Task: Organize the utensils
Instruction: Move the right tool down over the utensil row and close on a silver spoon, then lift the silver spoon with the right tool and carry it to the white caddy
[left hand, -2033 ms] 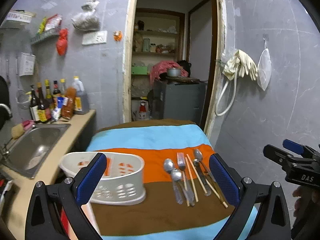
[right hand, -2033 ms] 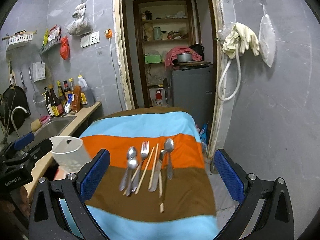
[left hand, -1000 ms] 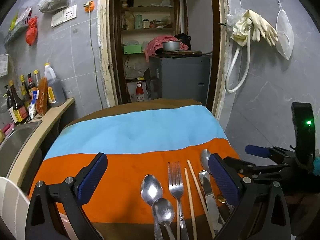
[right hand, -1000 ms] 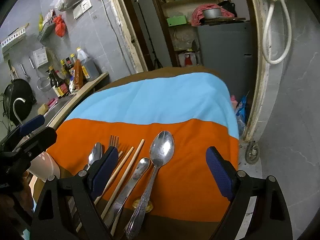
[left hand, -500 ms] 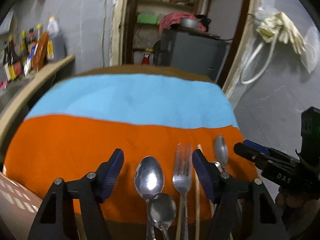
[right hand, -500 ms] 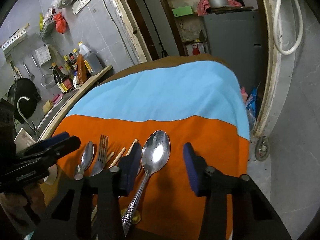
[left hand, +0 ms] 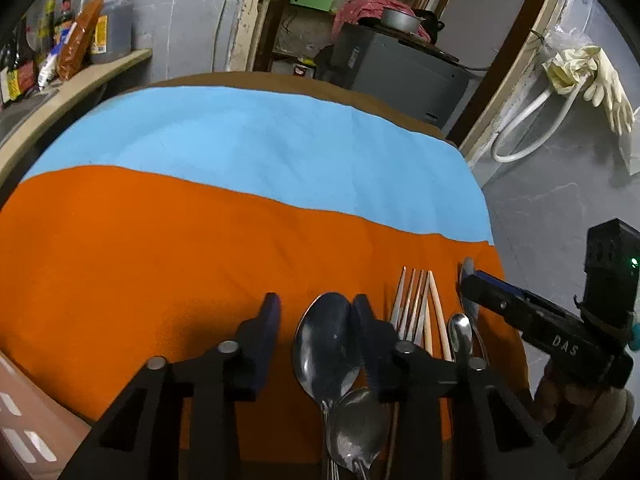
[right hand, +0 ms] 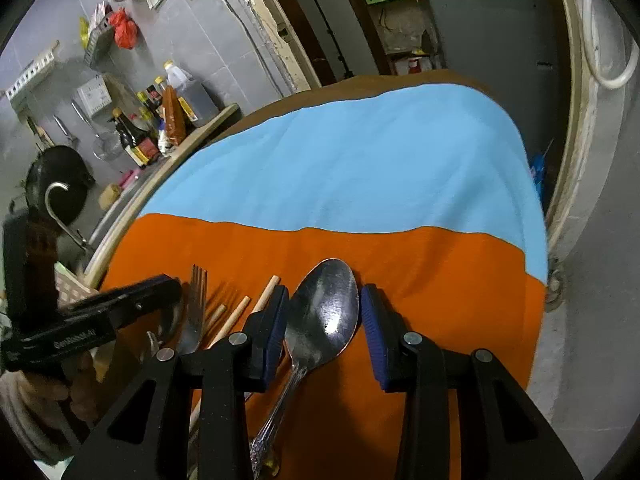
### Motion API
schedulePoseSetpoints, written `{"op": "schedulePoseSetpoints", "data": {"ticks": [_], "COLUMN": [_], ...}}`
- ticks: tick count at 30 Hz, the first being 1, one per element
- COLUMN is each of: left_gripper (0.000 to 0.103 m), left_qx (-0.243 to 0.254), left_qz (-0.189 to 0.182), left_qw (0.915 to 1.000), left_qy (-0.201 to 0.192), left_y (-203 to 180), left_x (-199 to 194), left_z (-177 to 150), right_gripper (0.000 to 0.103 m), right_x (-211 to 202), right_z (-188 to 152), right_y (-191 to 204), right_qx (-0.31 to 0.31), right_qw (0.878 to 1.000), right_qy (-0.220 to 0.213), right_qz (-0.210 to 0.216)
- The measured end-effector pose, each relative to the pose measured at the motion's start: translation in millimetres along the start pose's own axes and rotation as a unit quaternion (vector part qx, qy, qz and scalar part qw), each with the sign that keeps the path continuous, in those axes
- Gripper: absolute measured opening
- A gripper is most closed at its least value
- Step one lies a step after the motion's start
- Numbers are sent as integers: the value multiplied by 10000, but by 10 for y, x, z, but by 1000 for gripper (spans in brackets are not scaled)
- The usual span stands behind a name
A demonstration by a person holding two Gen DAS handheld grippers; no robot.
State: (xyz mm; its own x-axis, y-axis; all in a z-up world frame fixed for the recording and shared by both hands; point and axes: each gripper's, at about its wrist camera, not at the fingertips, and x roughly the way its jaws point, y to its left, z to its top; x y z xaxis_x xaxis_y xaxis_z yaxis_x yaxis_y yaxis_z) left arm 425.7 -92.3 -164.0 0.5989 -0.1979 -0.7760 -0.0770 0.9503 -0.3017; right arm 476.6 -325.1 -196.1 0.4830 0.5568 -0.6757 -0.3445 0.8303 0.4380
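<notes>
Metal utensils lie in a row on the orange stripe of the striped cloth (left hand: 160,240). My left gripper (left hand: 316,316) is partly open, low over the cloth, with a large spoon (left hand: 326,344) between its fingers and a smaller spoon (left hand: 358,432) overlapping below. A fork (left hand: 408,308) and chopsticks (left hand: 436,320) lie to the right. My right gripper (right hand: 324,308) is partly open around the bowl of another large spoon (right hand: 322,316). The fork (right hand: 194,312) and chopsticks (right hand: 236,316) lie to its left. Each gripper shows in the other's view.
A white slotted utensil holder (left hand: 24,432) sits at the lower left edge. A counter with sauce bottles (left hand: 60,40) and a sink (right hand: 60,208) stands left of the table. A doorway with a grey cabinet (left hand: 400,76) is behind. The wall is on the right.
Both grippers have come down and forward to the utensil row and narrowed their jaws. Each now has a large spoon's bowl between its fingers.
</notes>
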Motion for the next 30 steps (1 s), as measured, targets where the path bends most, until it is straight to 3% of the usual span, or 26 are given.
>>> {"op": "schedulePoseSetpoints", "data": {"ticks": [2,7,12,16,24,30], "left_gripper": [24,19,10,5,2,2], "left_qx": [-25,-143,-256,-203,-123,322], "left_qz": [-157,-314,-319,-312,-312,-172], "left_qw": [9998,9991,9984,9983,9992,9985], "left_qy": [103,241,394,444,229,-415], "left_y": [13,48,73,41,-52,-230], "left_x": [12,32,55,12,-257,-626], "left_z": [-2,9,22,12,14,-43], "right_gripper": [33,33,10,6,1,1], "right_x": [5,60,91,80,-151,-562], "right_z": [9,10,35,26,-8,-98], "right_y": [-35,-7,-33,-55,108,444], "right_qx": [96,86,165,344,370,3], "right_qw": [9999,9996,9996,9990,9992,9953], "right_qy": [0,54,191,236,17,-544], "right_qz": [144,262,156,134,-132,-804]}}
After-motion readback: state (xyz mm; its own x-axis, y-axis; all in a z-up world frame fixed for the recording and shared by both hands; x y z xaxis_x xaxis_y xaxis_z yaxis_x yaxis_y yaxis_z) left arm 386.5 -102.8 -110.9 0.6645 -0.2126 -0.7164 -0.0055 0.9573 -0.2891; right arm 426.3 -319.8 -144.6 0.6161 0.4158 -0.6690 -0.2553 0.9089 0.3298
